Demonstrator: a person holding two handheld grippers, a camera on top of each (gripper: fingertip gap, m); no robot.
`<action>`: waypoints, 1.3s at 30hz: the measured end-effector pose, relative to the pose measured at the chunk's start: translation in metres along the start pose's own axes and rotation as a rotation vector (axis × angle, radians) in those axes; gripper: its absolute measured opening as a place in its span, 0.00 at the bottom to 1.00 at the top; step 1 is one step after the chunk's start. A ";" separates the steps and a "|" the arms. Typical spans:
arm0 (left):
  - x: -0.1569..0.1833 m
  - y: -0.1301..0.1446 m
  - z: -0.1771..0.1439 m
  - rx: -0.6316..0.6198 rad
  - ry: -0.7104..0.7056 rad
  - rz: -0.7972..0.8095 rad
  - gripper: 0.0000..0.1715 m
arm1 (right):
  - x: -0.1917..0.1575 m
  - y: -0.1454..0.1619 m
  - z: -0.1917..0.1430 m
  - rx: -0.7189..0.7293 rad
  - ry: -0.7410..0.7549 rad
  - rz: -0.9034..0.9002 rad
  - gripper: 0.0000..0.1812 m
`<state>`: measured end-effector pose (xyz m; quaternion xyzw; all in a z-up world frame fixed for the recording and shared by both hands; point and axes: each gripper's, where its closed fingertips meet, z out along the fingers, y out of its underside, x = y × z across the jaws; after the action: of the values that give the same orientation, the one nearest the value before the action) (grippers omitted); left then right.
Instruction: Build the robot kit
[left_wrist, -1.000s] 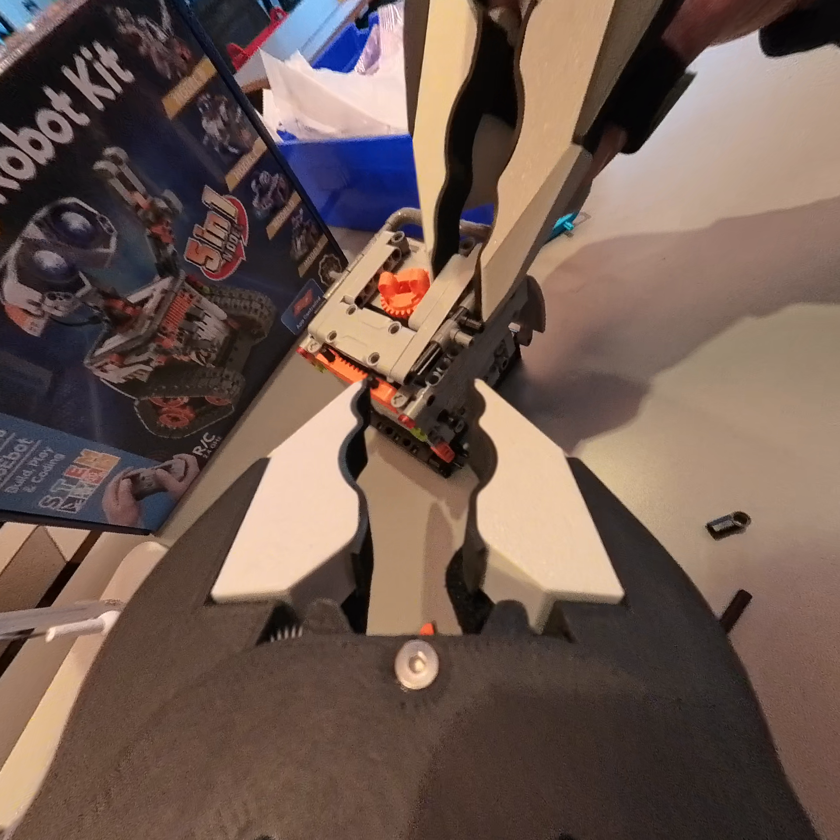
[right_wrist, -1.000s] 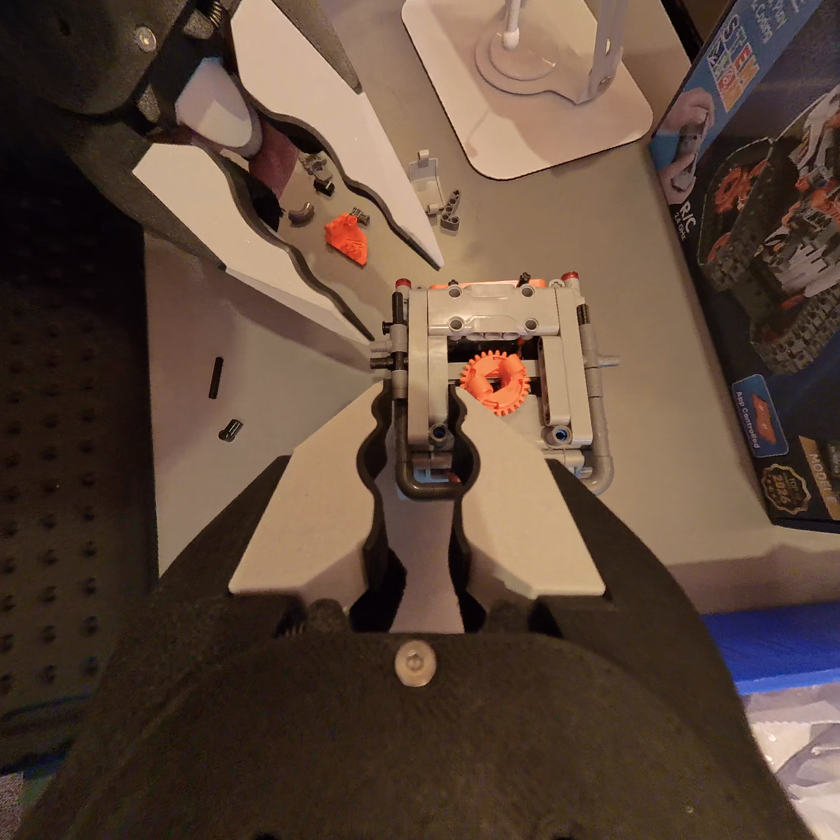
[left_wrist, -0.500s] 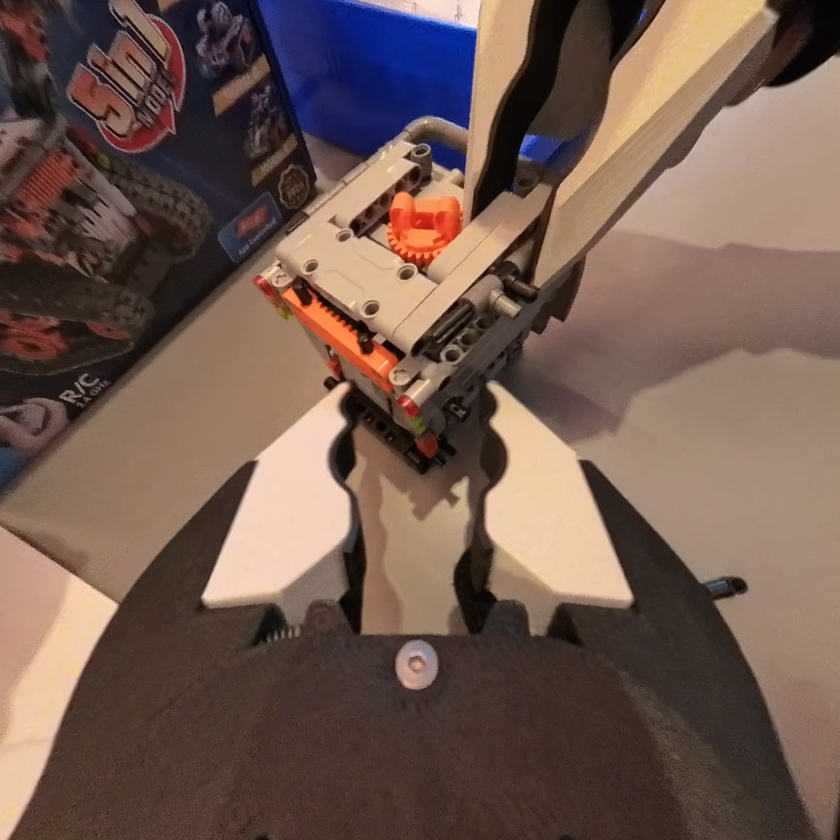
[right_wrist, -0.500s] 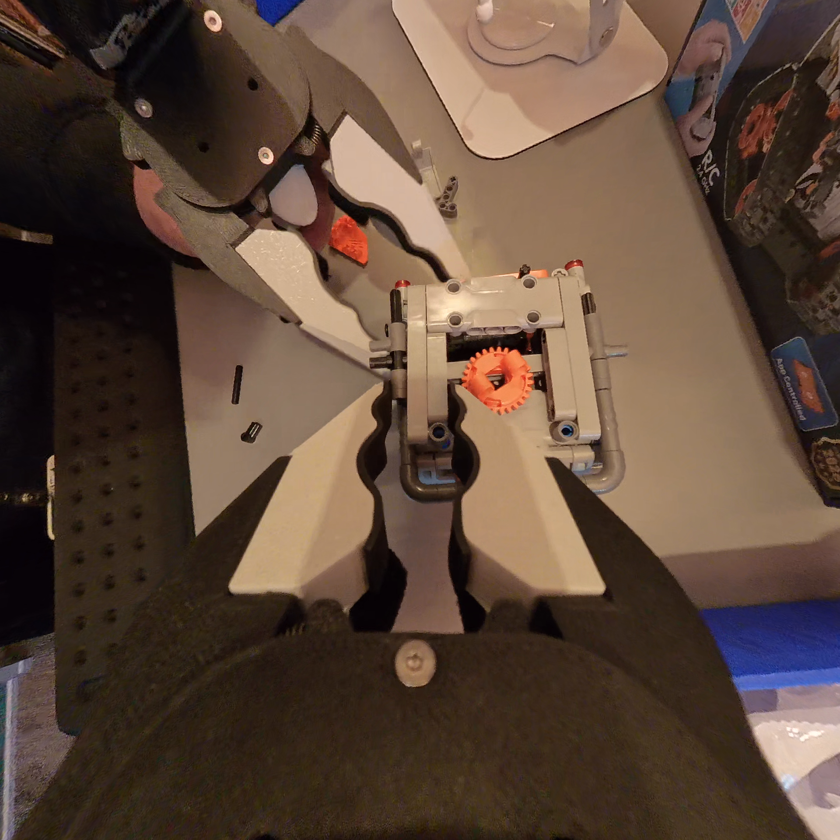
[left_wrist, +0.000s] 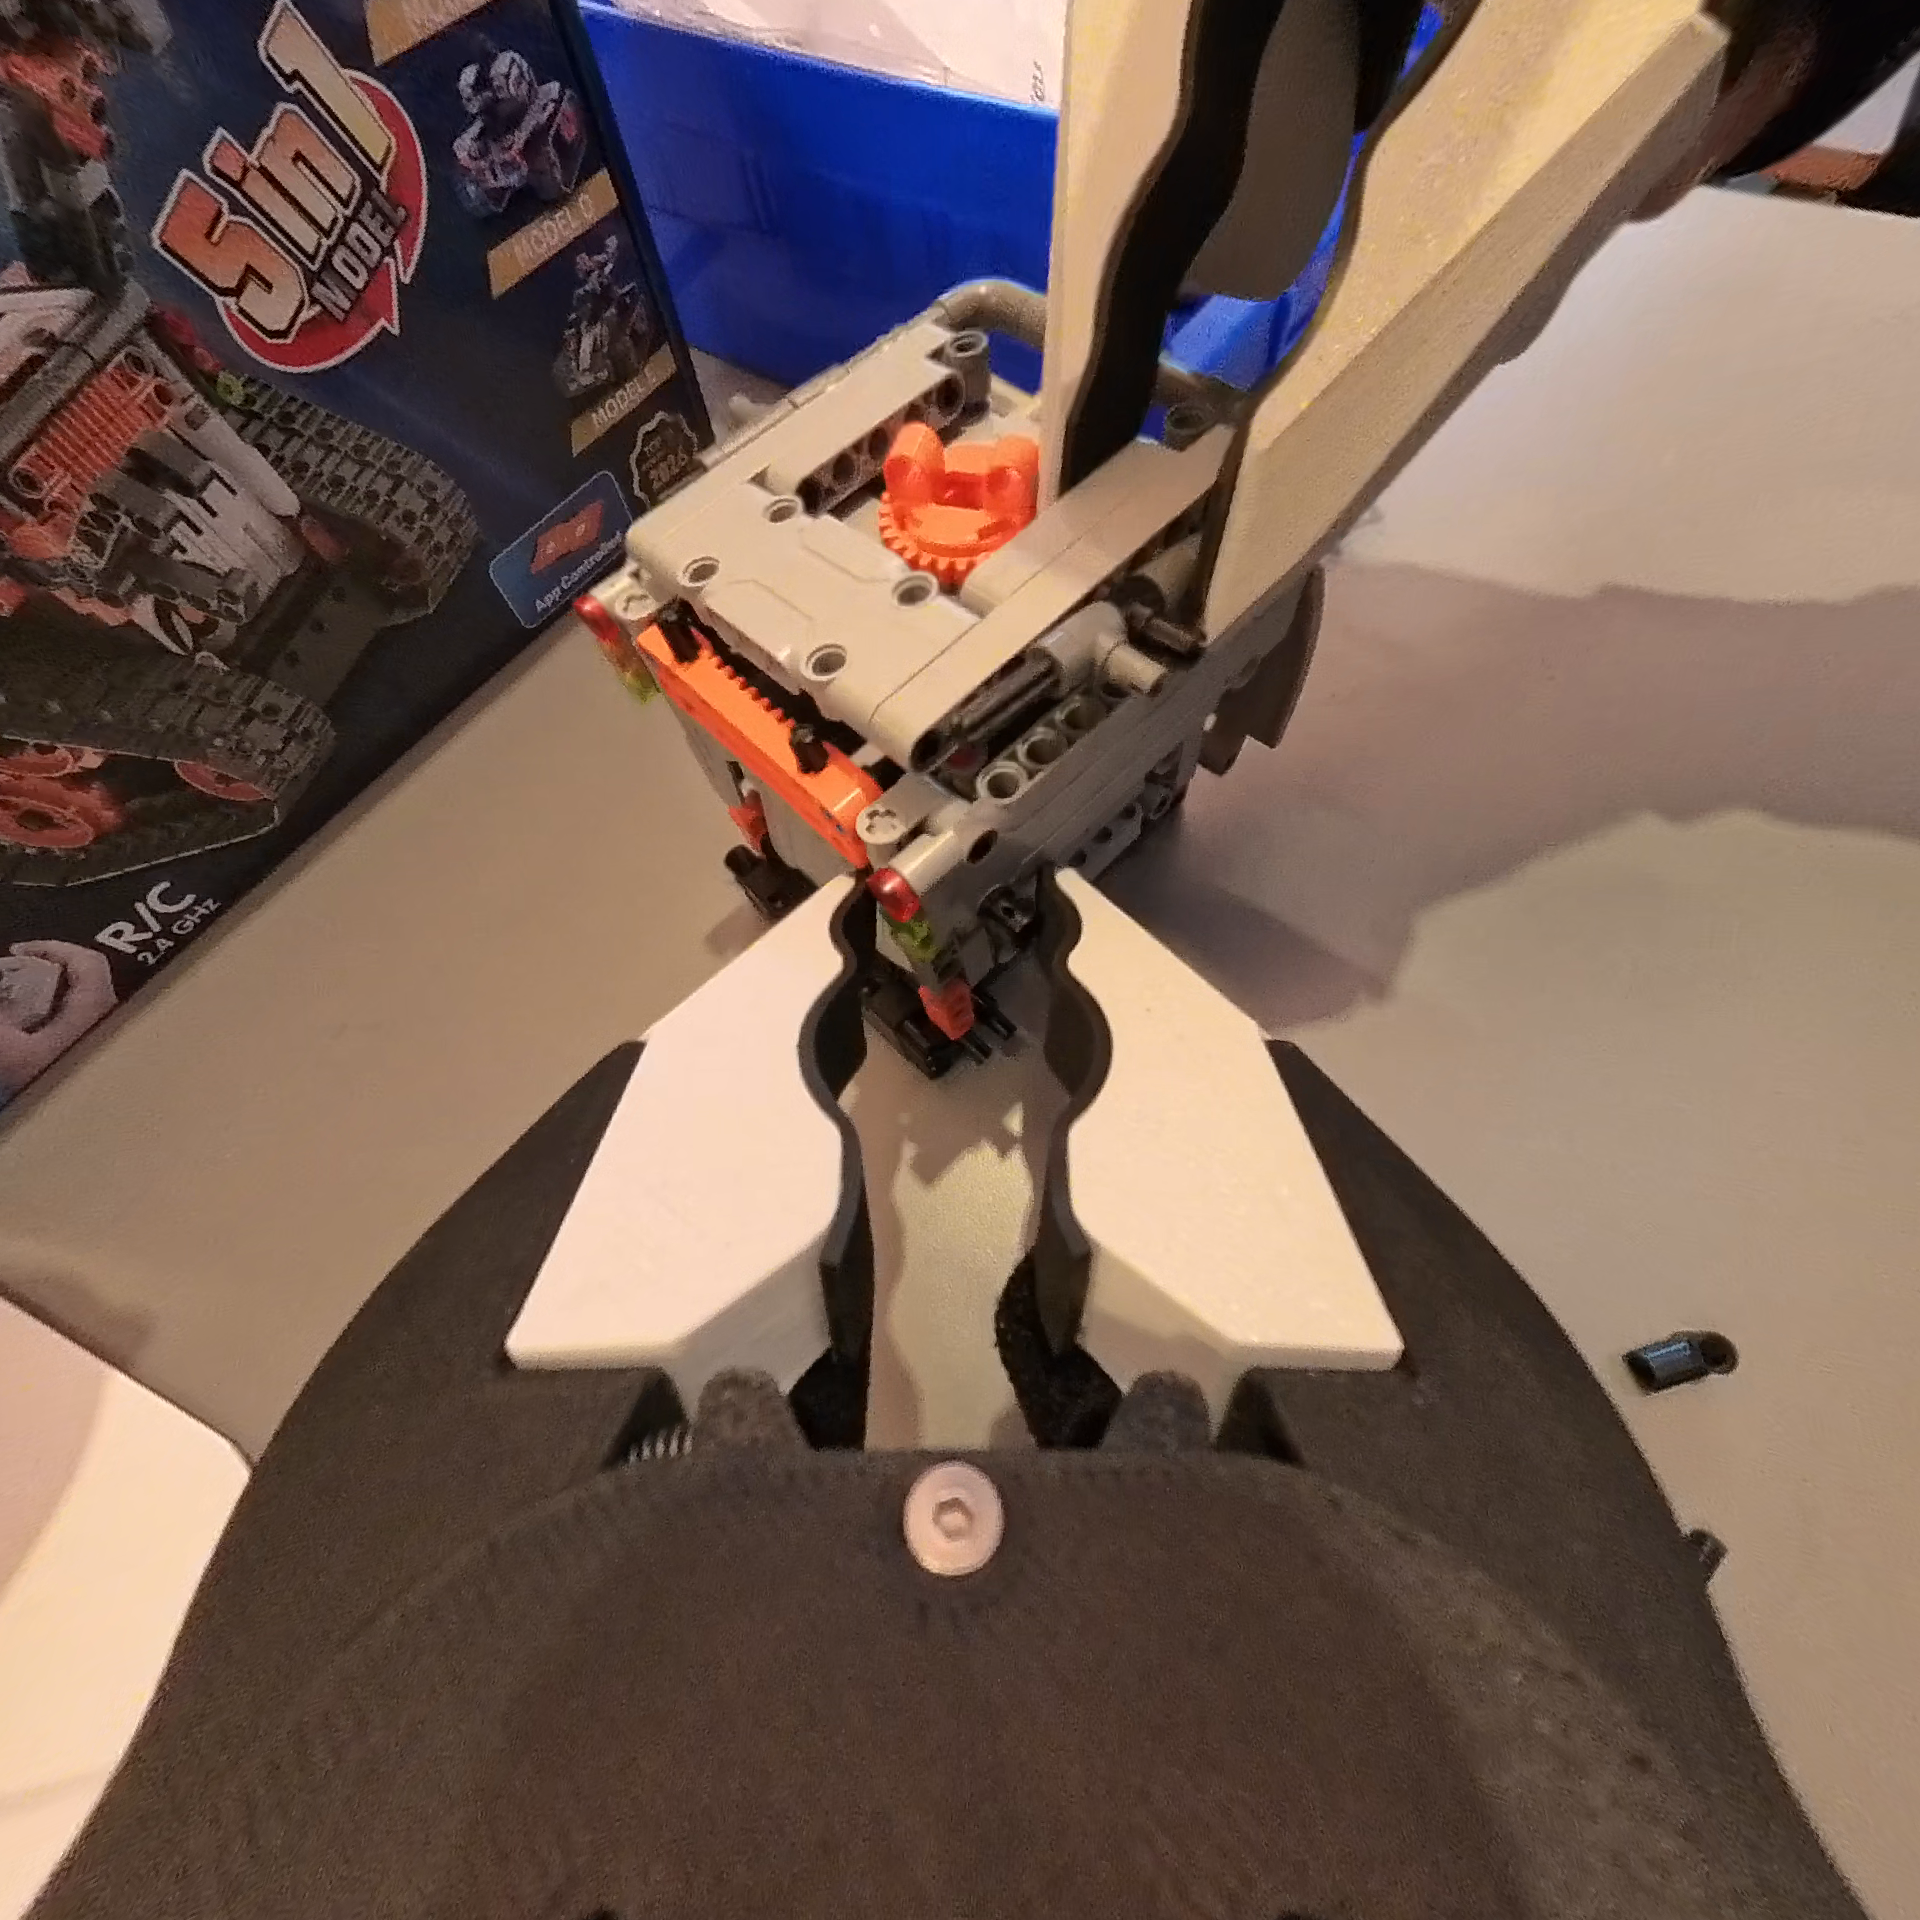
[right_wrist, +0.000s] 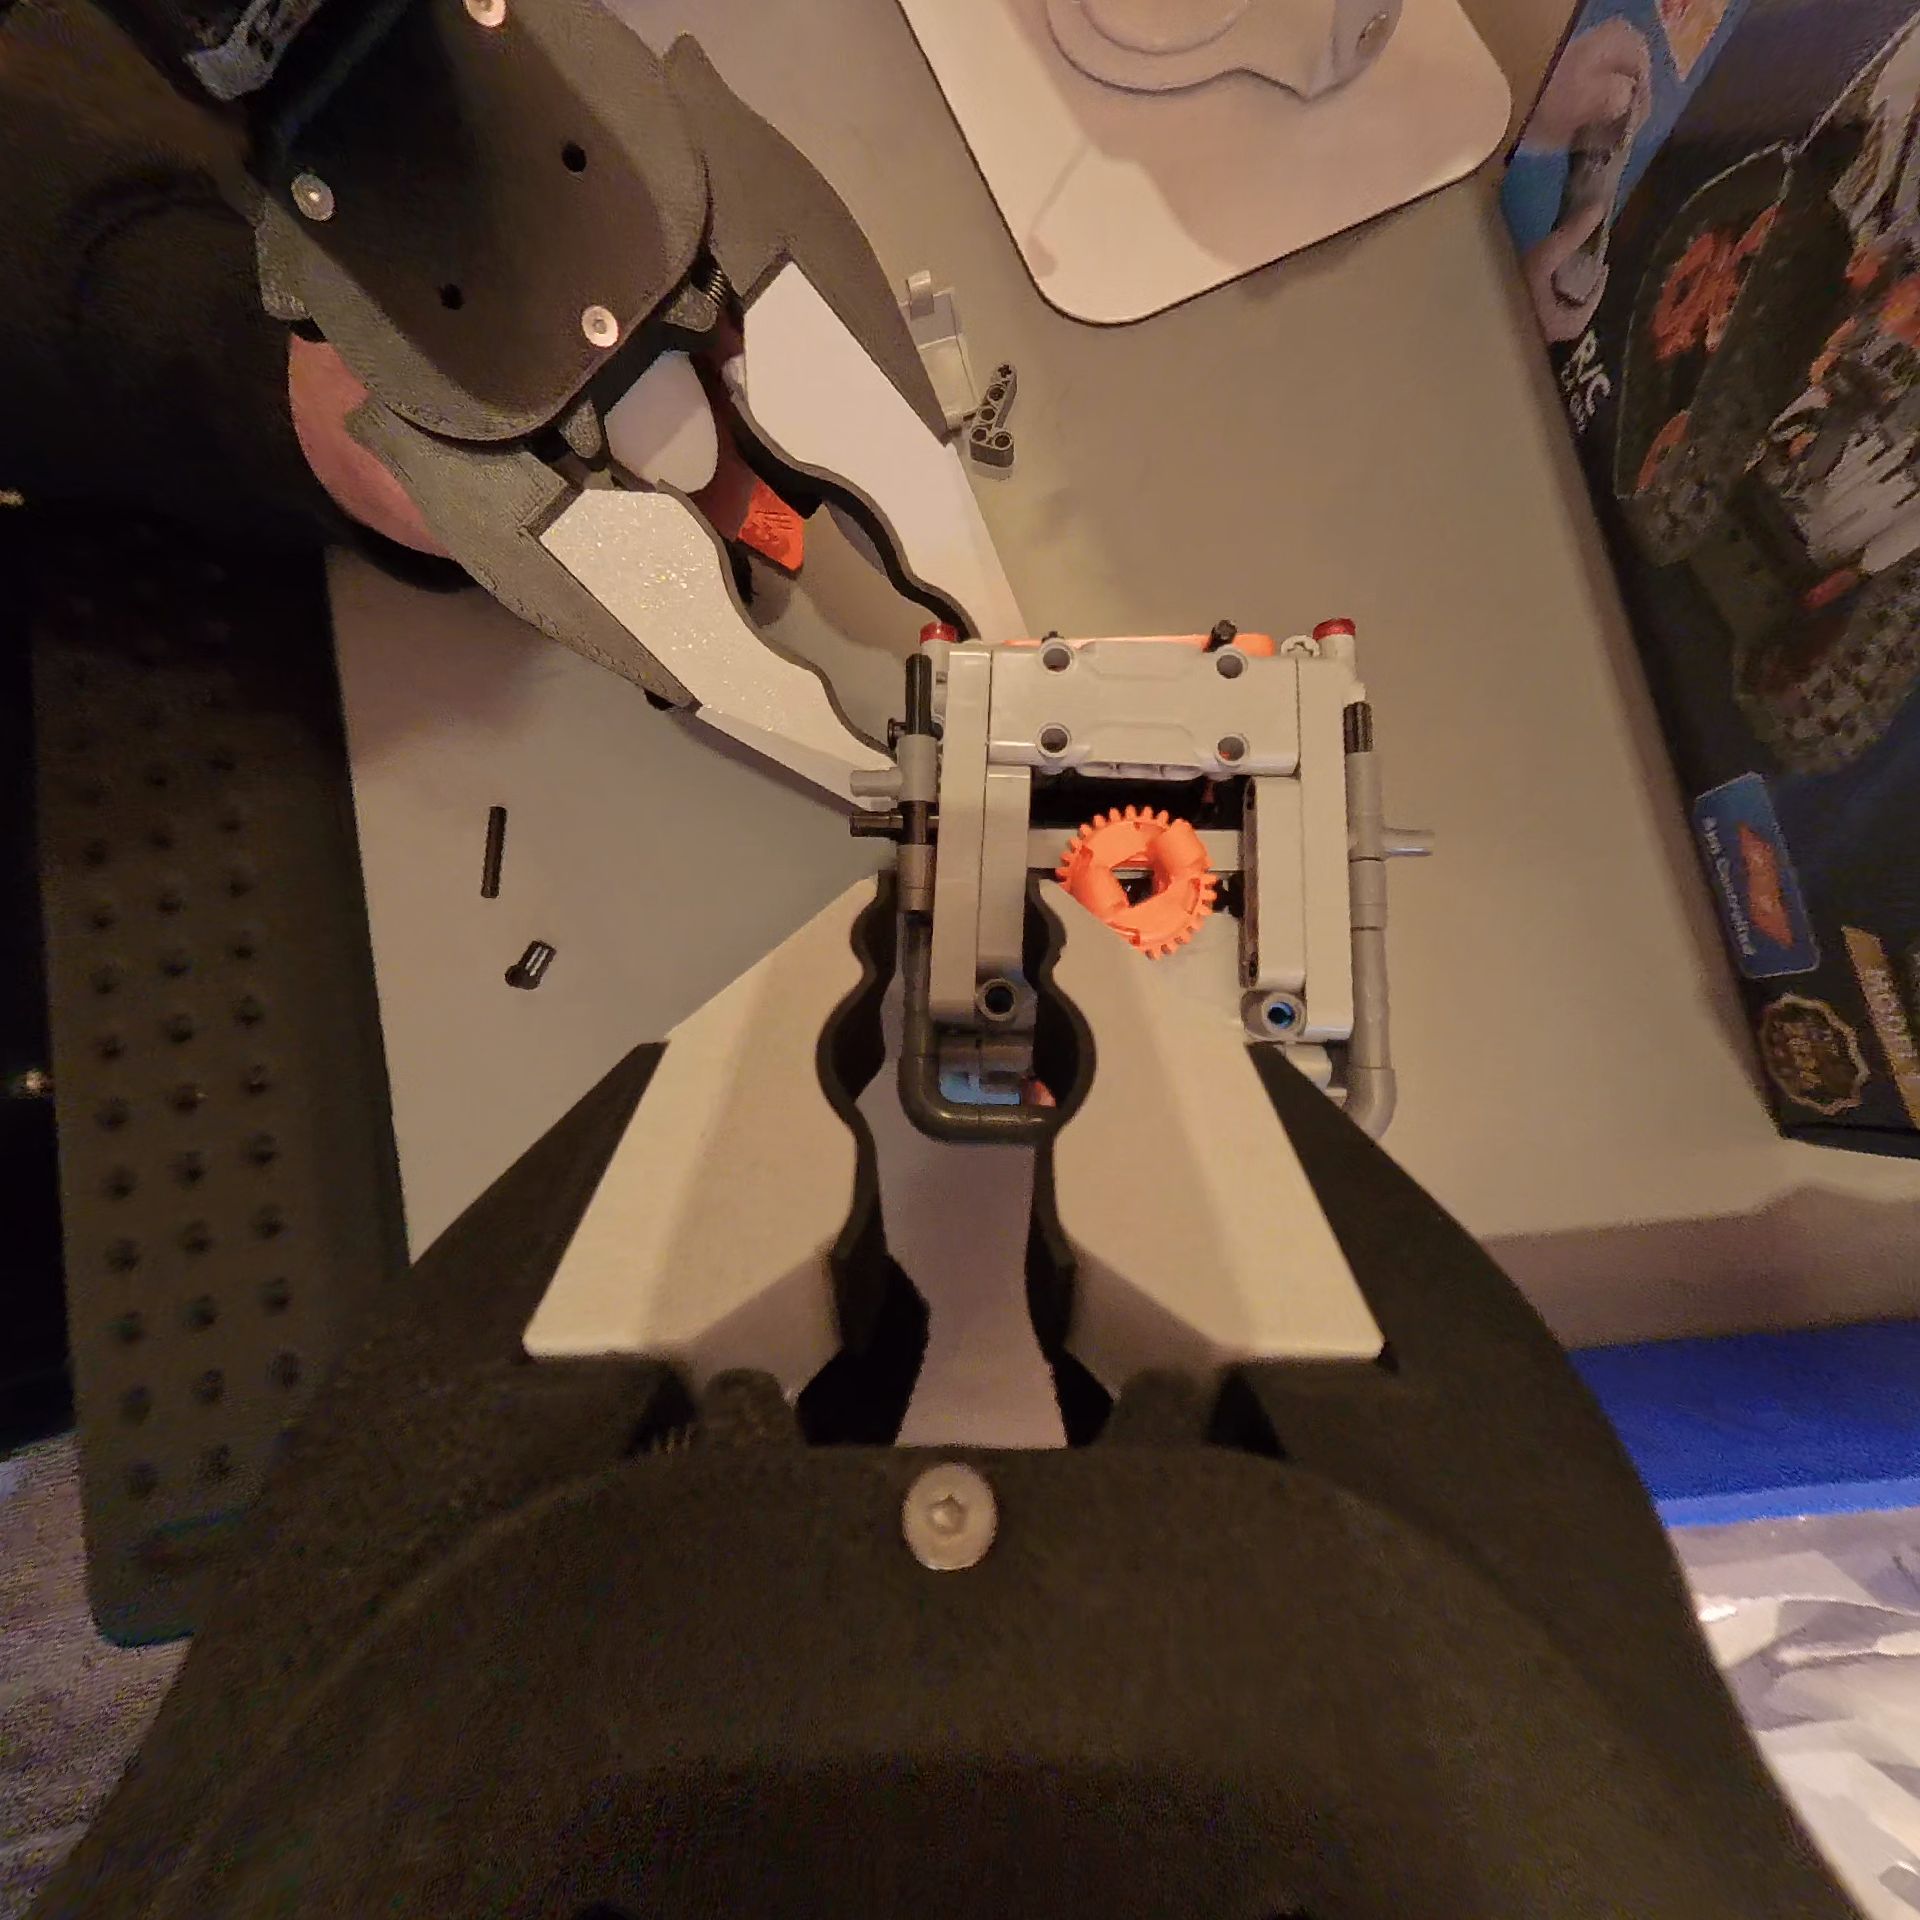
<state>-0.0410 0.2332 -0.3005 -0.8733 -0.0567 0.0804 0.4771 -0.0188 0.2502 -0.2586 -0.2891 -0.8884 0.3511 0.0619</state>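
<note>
A grey brick model (left_wrist: 810, 613) with an orange gear (left_wrist: 956, 499) on top and an orange rack on its side stands on the grey table. My left gripper (left_wrist: 948, 894) has its fingertips pressed on either side of the model's lower near corner, by a red pin. My right gripper (right_wrist: 971, 904) is shut on the grey beam along the left edge of the model's (right_wrist: 1143, 696) top, next to the gear (right_wrist: 1138, 883). The right gripper also shows in the left wrist view (left_wrist: 1132, 540), coming down from above. The left gripper shows in the right wrist view (right_wrist: 920, 696) at the model's far left corner.
A dark blue kit box (left_wrist: 260, 416) stands left of the model, a blue bin (left_wrist: 831, 208) behind it. A white stand base (right_wrist: 1195, 208), grey loose parts (right_wrist: 992, 410), an orange piece (right_wrist: 769, 525) and black pins (right_wrist: 494, 852) lie around. A black perforated mat (right_wrist: 187, 1039) borders the table. Left tips to right tips: about 5 centimeters.
My left gripper has moved in around the model's corner and its jaws have narrowed onto it. My right gripper has stayed clamped on the grey beam.
</note>
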 end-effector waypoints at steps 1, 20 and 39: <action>0.000 0.000 0.000 0.004 0.002 -0.003 0.16 | 0.001 0.000 -0.001 -0.001 0.004 0.003 0.11; -0.004 -0.003 -0.001 0.027 0.006 -0.031 0.16 | 0.012 -0.008 -0.005 -0.071 0.369 -0.252 0.11; -0.007 -0.003 -0.001 0.033 0.010 -0.038 0.16 | -0.002 -0.022 -0.012 -0.096 0.401 -0.405 0.14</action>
<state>-0.0474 0.2325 -0.2969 -0.8645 -0.0693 0.0679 0.4932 -0.0231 0.2435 -0.2348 -0.1723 -0.9136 0.2251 0.2915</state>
